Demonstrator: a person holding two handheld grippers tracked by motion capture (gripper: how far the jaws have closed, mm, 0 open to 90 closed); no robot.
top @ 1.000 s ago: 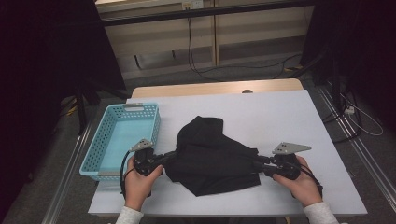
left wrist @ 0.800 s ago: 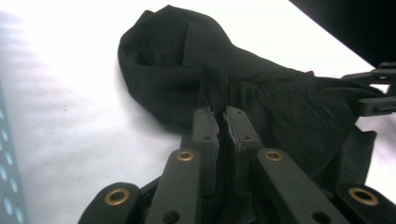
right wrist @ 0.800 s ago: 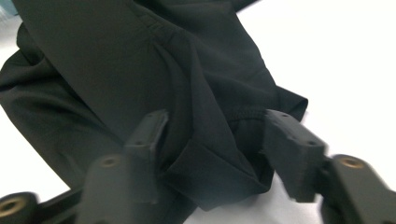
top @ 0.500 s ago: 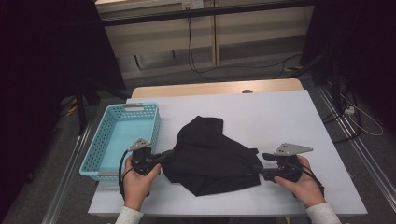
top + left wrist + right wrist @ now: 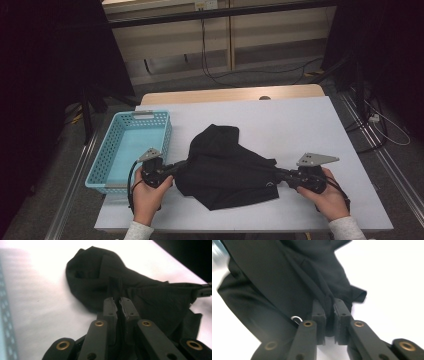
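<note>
Pinching opposite edges of the black garment [image 5: 225,167] lying mid-table beside the blue basket [image 5: 131,150], left gripper [image 5: 119,301] clamped on a fold, right gripper [image 5: 329,303] having just been closing on another, likely for stretching it flat.

Black cloth [image 5: 225,170] between the two tongs, plain, with one tiny white mark near the right tongs [image 5: 283,176]. Both tongs are black too, brass-coloured rivets glinting on their arms in the gripper views, each topped by a grey three-cornered plate. Beyond the left tongs [image 5: 176,167], a light blue basket [image 5: 105,170] with a lattice of small holes in its walls. Under it all, a white bench [image 5: 300,125], its far edge pale wood. A silver ring glints beside the right tongs.
</note>
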